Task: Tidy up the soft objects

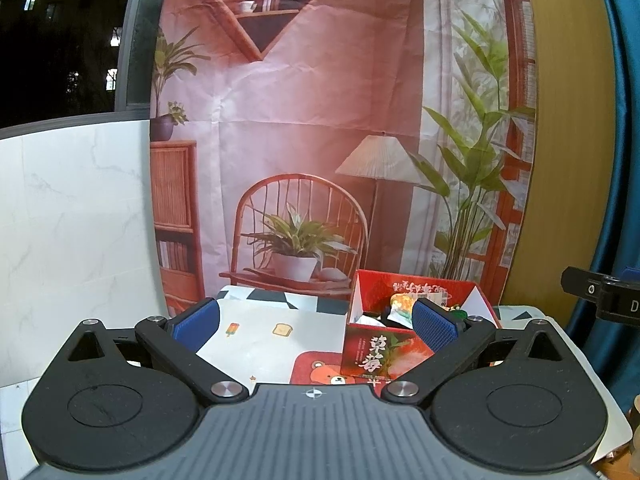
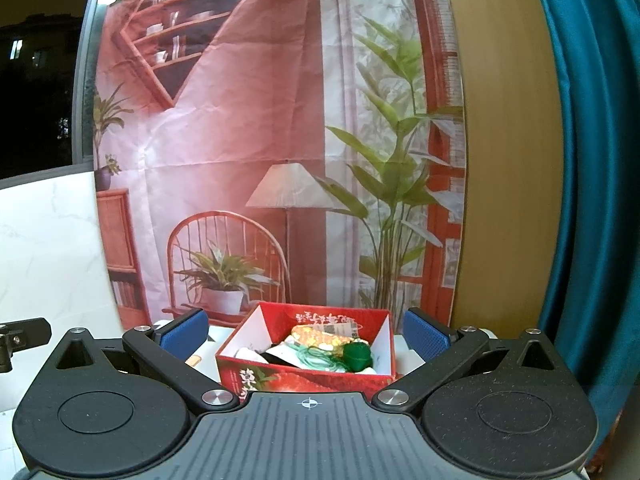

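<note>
Left wrist view: we are holding our left gripper (image 1: pixel 316 322) spread wide and empty above the white cloth (image 1: pixel 276 344), the red box (image 1: pixel 384 344) sitting ahead to the right. Right wrist view: our right gripper (image 2: pixel 306 338) is gaping wide, framing the box (image 2: pixel 308 376), where green yarn (image 2: pixel 358 356) and a yellow pouch (image 2: pixel 320 338) are lying.

light: even indoor, warm | window: dark | edges: fisheye-bent | focus: sharp, no blur
</note>
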`<move>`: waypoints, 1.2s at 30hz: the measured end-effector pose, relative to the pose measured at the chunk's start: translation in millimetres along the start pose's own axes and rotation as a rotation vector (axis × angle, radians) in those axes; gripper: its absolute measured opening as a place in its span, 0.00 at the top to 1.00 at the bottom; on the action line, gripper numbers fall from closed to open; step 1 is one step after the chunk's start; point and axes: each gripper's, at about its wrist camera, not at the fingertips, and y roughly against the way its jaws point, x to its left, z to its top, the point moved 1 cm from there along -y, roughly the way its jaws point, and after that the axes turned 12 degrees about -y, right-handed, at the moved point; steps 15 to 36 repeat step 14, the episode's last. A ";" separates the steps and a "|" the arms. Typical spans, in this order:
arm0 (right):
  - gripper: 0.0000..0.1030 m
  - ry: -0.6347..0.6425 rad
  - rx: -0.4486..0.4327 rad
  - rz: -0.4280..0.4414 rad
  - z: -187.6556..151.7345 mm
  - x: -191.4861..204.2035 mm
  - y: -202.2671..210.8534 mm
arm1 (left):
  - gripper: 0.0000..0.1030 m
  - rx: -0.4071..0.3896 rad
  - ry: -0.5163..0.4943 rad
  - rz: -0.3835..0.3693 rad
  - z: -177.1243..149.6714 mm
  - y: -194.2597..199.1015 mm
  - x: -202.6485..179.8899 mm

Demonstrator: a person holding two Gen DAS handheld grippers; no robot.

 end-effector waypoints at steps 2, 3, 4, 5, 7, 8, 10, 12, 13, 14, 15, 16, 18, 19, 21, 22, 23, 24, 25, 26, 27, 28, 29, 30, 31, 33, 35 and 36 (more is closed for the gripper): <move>0.00 -0.001 0.002 -0.003 -1.9 -1.4 -0.7 | 0.00 0.003 0.000 -0.001 -0.3 -0.3 -0.5; 0.00 -0.001 0.002 -0.004 -2.4 -1.3 -0.7 | 0.00 0.004 0.001 0.000 -0.1 -0.3 -0.9; 0.00 -0.002 0.003 -0.003 -2.8 -1.7 -0.8 | 0.00 0.004 0.001 0.000 -0.3 -0.2 -1.1; 0.00 -0.002 0.003 -0.003 -3.1 -2.0 -1.0 | 0.00 0.004 0.001 0.001 -0.3 -0.2 -1.0; 0.00 -0.002 0.003 -0.003 -2.6 -1.8 -0.8 | 0.00 0.004 0.002 0.002 -0.1 -0.7 -0.9; 0.00 -0.002 0.004 -0.003 -3.0 -2.1 -1.0 | 0.00 0.004 0.003 0.003 -0.6 -0.7 -0.9; 0.00 -0.002 0.006 -0.003 -3.6 -2.1 -1.9 | 0.00 0.004 0.002 0.004 -0.9 -0.6 -1.3; 0.00 -0.002 0.006 -0.002 -3.3 -2.0 -2.0 | 0.00 0.004 0.003 0.003 -0.9 -0.6 -1.4; 0.00 -0.002 0.005 -0.004 -2.1 -1.1 -1.7 | 0.00 0.004 0.003 0.004 -0.9 -0.6 -1.5; 0.00 -0.001 0.005 -0.004 -2.6 -1.4 -1.9 | 0.00 0.003 0.004 0.005 -1.0 -0.7 -1.4; 0.00 -0.001 0.005 -0.004 -2.6 -1.4 -1.9 | 0.00 0.003 0.004 0.005 -1.0 -0.7 -1.4; 0.00 -0.001 0.005 -0.004 -2.6 -1.4 -1.9 | 0.00 0.003 0.004 0.005 -1.0 -0.7 -1.4; 0.00 -0.001 0.005 -0.004 -2.6 -1.4 -1.9 | 0.00 0.003 0.004 0.005 -1.0 -0.7 -1.4; 0.00 -0.001 0.005 -0.004 -2.6 -1.4 -1.9 | 0.00 0.003 0.004 0.005 -1.0 -0.7 -1.4; 0.00 -0.001 0.005 -0.004 -2.6 -1.4 -1.9 | 0.00 0.003 0.004 0.005 -1.0 -0.7 -1.4; 0.00 -0.001 0.005 -0.004 -2.6 -1.4 -1.9 | 0.00 0.003 0.004 0.005 -1.0 -0.7 -1.4; 0.00 -0.001 0.005 -0.004 -2.6 -1.4 -1.9 | 0.00 0.003 0.004 0.005 -1.0 -0.7 -1.4; 0.00 -0.001 0.005 -0.004 -2.6 -1.4 -1.9 | 0.00 0.003 0.004 0.005 -1.0 -0.7 -1.4; 0.00 -0.001 0.005 -0.004 -2.6 -1.4 -1.9 | 0.00 0.003 0.004 0.005 -1.0 -0.7 -1.4; 0.00 -0.001 0.005 -0.004 -2.6 -1.4 -1.9 | 0.00 0.003 0.004 0.005 -1.0 -0.7 -1.4; 0.00 -0.001 0.005 -0.004 -2.6 -1.4 -1.9 | 0.00 0.003 0.004 0.005 -1.0 -0.7 -1.4; 0.00 -0.001 0.005 -0.004 -2.6 -1.4 -1.9 | 0.00 0.003 0.004 0.005 -1.0 -0.7 -1.4; 0.00 -0.001 0.005 -0.004 -2.6 -1.4 -1.9 | 0.00 0.003 0.004 0.005 -1.0 -0.7 -1.4; 0.00 -0.001 0.005 -0.004 -2.6 -1.4 -1.9 | 0.00 0.003 0.004 0.005 -1.0 -0.7 -1.4; 0.00 -0.001 0.005 -0.004 -2.6 -1.4 -1.9 | 0.00 0.003 0.004 0.005 -1.0 -0.7 -1.4; 0.00 -0.001 0.005 -0.004 -2.6 -1.4 -1.9 | 0.00 0.003 0.004 0.005 -1.0 -0.7 -1.4; 0.00 -0.001 0.005 -0.004 -2.6 -1.4 -1.9 | 0.00 0.003 0.004 0.005 -1.0 -0.7 -1.4; 0.00 -0.001 0.005 -0.004 -2.6 -1.4 -1.9 | 0.00 0.003 0.004 0.005 -1.0 -0.7 -1.4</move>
